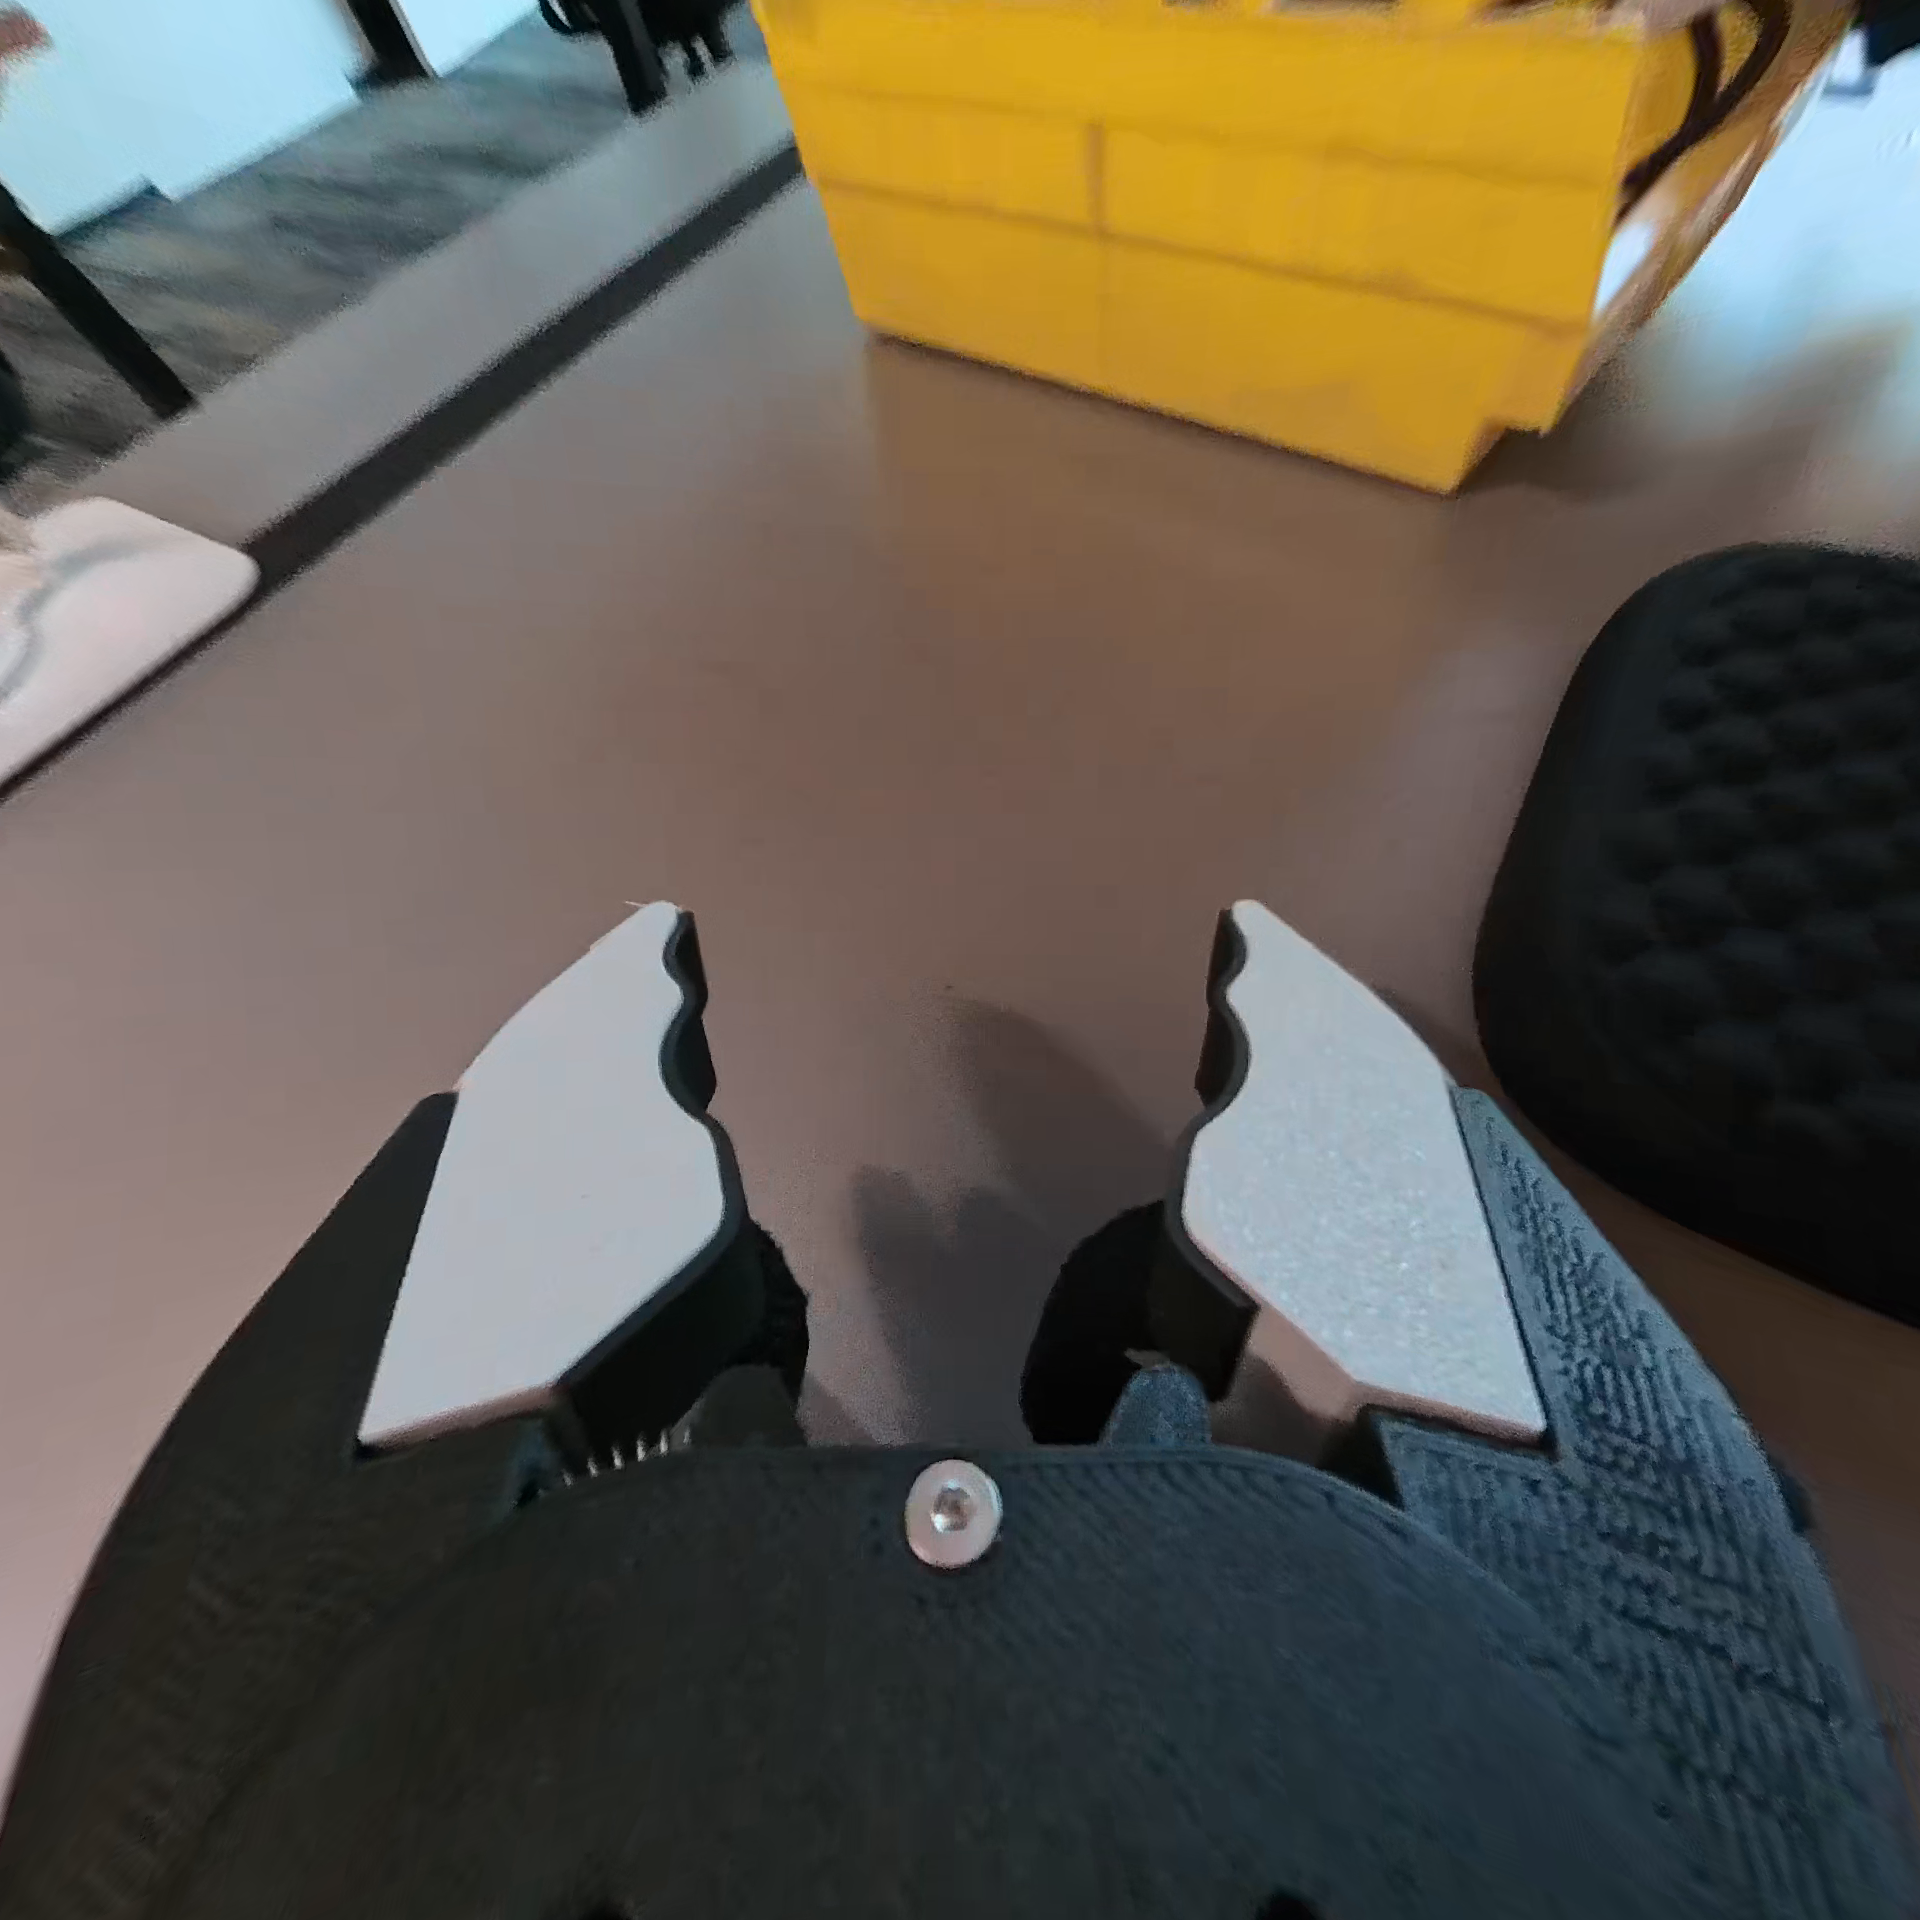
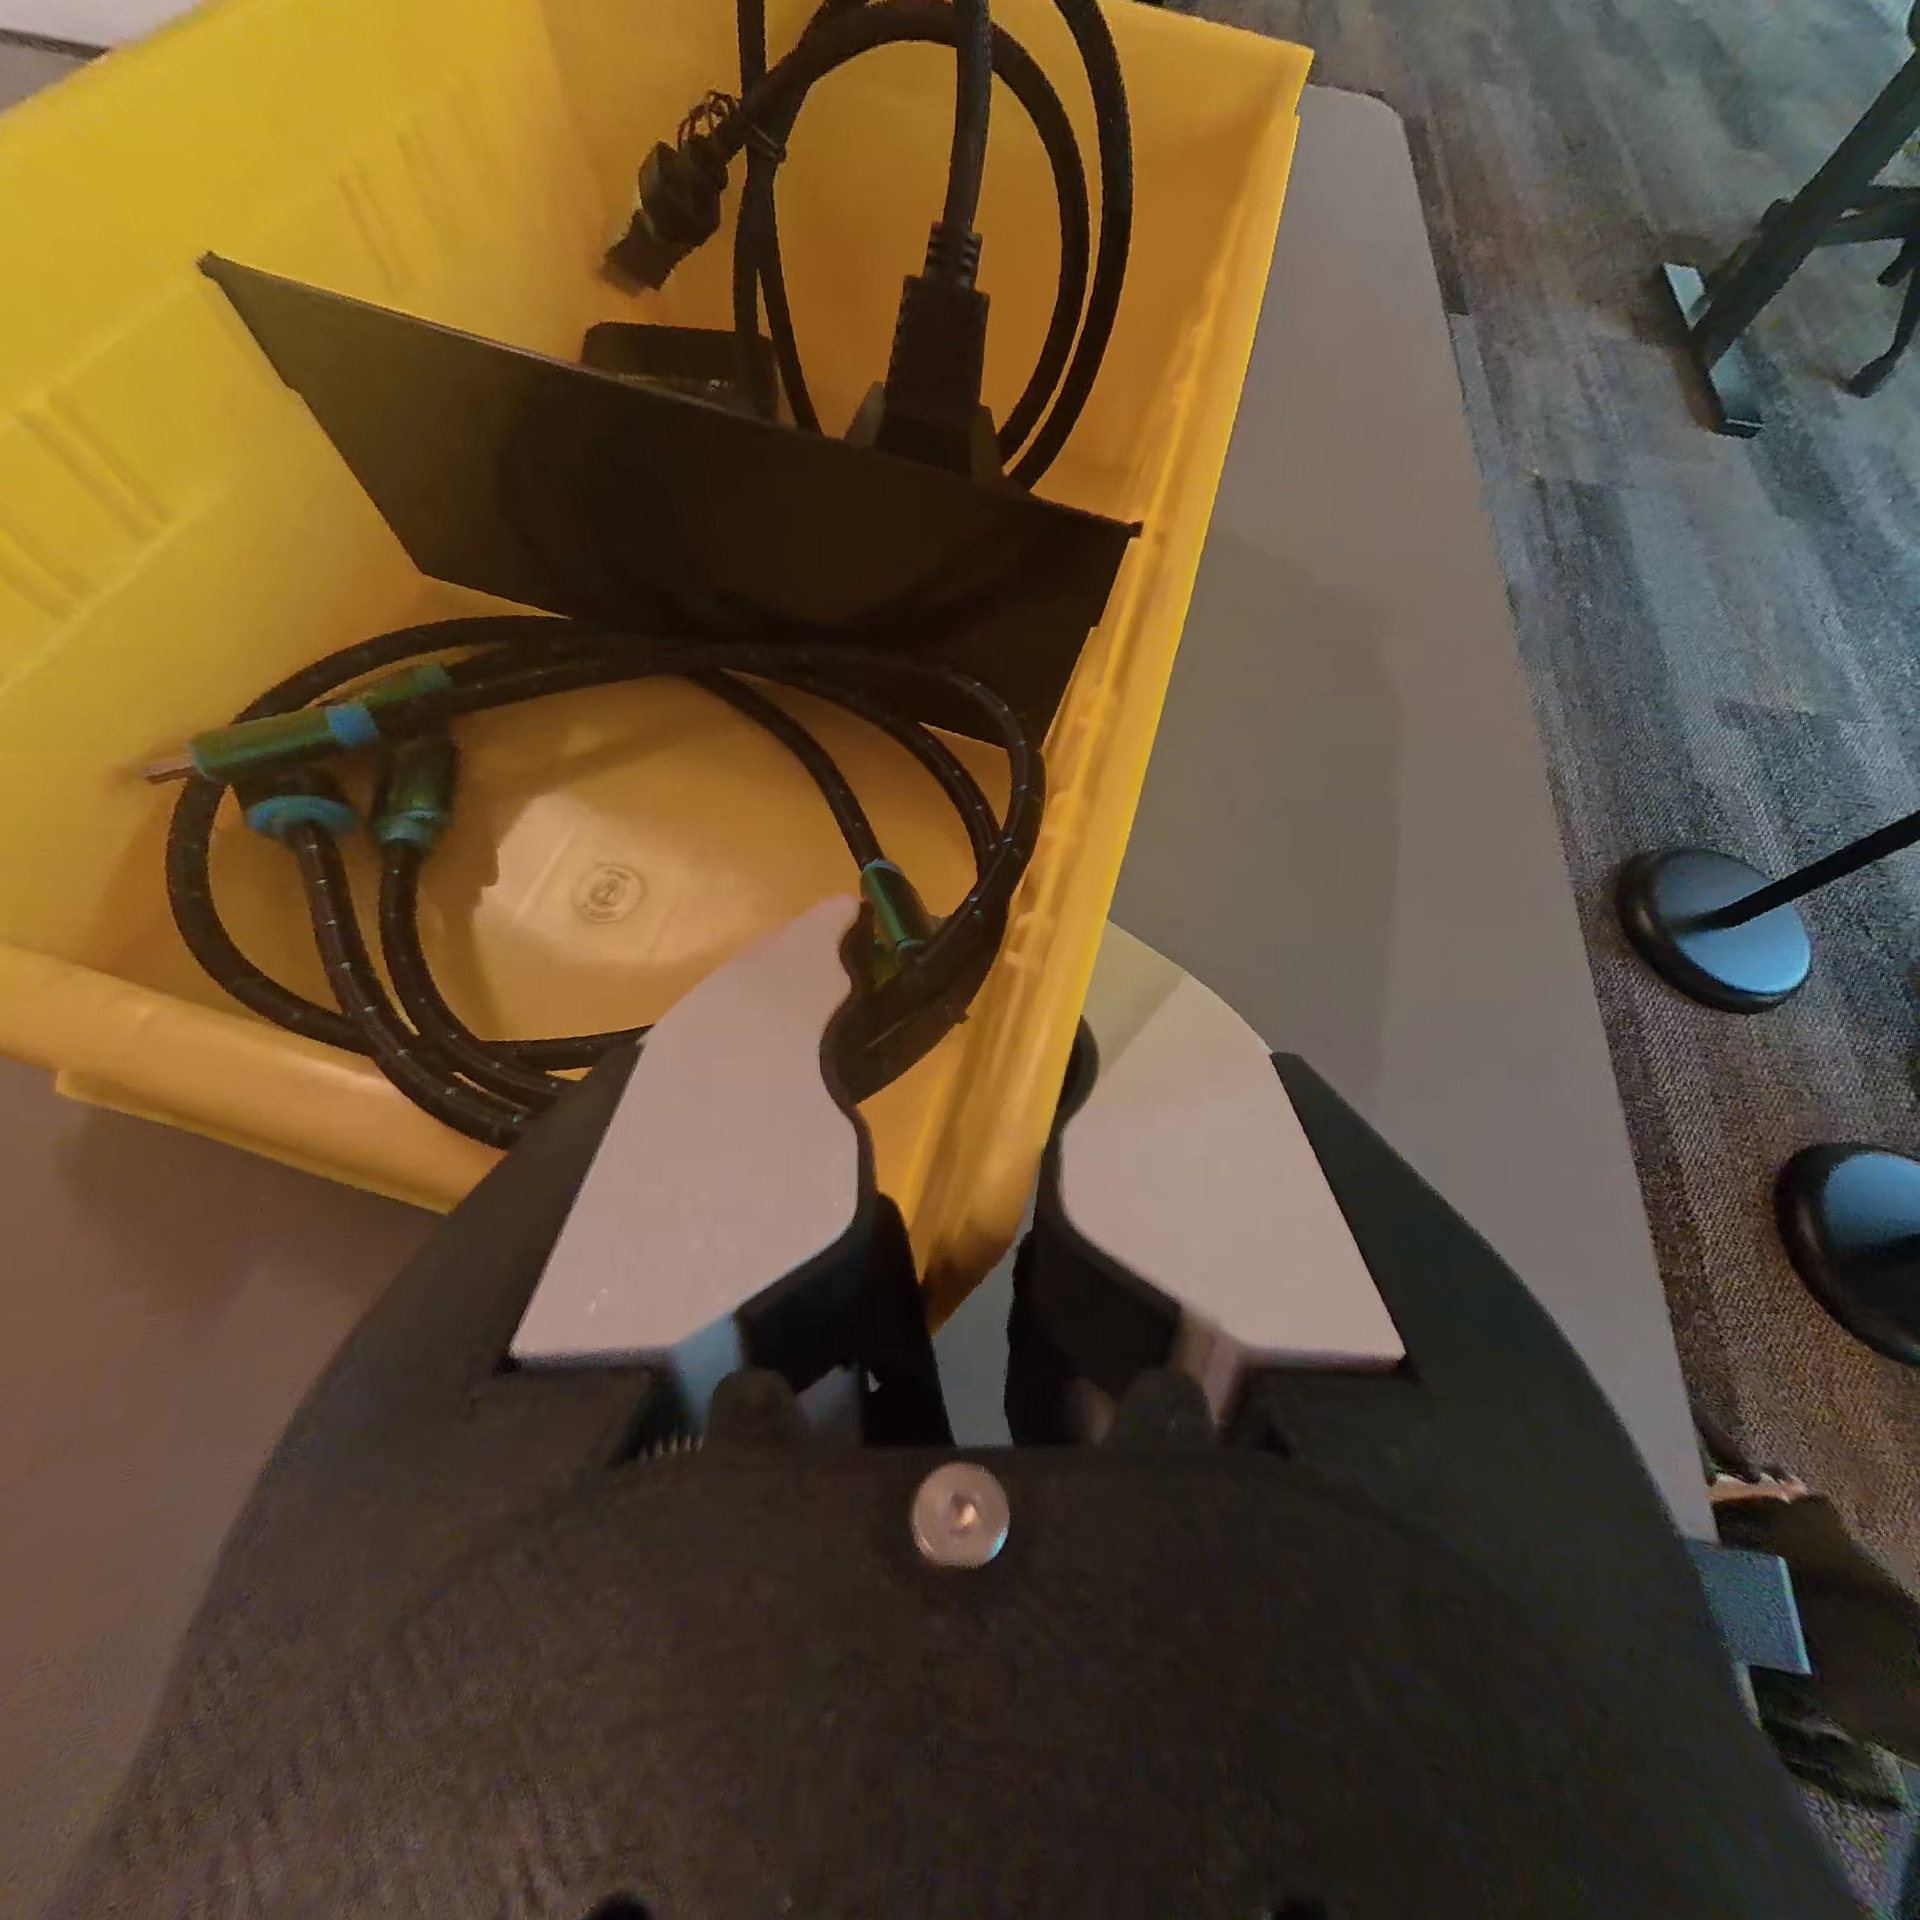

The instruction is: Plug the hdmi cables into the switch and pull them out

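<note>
A yellow bin [image 2: 1174, 436] stands on the brown table. Its near compartment holds coiled braided HDMI cables [image 2: 343, 935] with green and blue plugs. Behind a black divider [image 2: 644, 499] lie a black cable [image 2: 935, 312] and a small black box [image 2: 665, 348], possibly the switch. My right gripper [image 2: 977, 935] straddles the bin's right wall, left finger inside, right finger outside, jaws closed against the wall. My left gripper [image 1: 956, 935] is open and empty above the bare table, short of the bin [image 1: 1195, 229].
A black honeycomb-textured pad [image 1: 1725, 894] lies right of the left gripper. A white object [image 1: 94, 613] sits at the table's left edge. Beyond the table's right edge [image 2: 1538, 727] are carpet, black stand bases [image 2: 1714, 925] and a dark shoe [image 2: 1860, 1236].
</note>
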Demonstrator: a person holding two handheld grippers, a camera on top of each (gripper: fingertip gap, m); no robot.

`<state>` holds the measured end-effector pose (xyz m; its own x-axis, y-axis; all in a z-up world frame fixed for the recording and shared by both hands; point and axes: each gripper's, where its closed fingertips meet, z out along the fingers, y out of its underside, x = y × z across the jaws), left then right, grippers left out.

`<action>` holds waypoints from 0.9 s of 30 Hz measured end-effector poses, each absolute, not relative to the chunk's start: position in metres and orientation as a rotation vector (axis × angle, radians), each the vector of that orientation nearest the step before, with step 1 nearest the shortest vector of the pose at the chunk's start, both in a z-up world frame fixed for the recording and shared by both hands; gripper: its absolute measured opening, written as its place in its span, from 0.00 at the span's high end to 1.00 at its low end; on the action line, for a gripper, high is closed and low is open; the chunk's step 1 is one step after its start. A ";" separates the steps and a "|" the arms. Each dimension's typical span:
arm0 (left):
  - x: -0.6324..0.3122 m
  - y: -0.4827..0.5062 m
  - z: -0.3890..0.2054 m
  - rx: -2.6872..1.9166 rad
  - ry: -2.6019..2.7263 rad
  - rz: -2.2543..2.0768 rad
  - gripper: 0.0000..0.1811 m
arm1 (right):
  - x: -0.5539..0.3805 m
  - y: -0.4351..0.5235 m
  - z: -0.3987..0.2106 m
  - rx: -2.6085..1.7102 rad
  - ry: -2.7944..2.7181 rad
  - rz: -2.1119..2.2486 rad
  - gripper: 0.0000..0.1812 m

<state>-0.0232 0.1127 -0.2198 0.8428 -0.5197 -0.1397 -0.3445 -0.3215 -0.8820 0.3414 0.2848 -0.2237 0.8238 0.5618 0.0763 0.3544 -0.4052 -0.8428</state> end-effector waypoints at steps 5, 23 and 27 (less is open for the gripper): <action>-0.043 0.085 -0.173 -1.706 0.505 -0.110 0.50 | 0.314 0.286 -0.224 -2.025 -0.725 0.264 0.84; -0.133 -0.045 -0.120 -1.169 0.099 -0.206 0.75 | 0.087 0.226 -0.224 -1.867 -1.051 0.313 0.81; -0.143 -0.054 -0.113 -1.097 0.045 -0.295 0.76 | 0.021 0.200 -0.223 -1.802 -1.083 0.383 0.81</action>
<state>-0.1426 -0.0539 -0.1134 0.9600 -0.2576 0.1093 0.2135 0.4215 -0.8813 0.0211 0.2000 -0.2231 0.5560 0.8079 0.1955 0.5053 -0.1418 -0.8512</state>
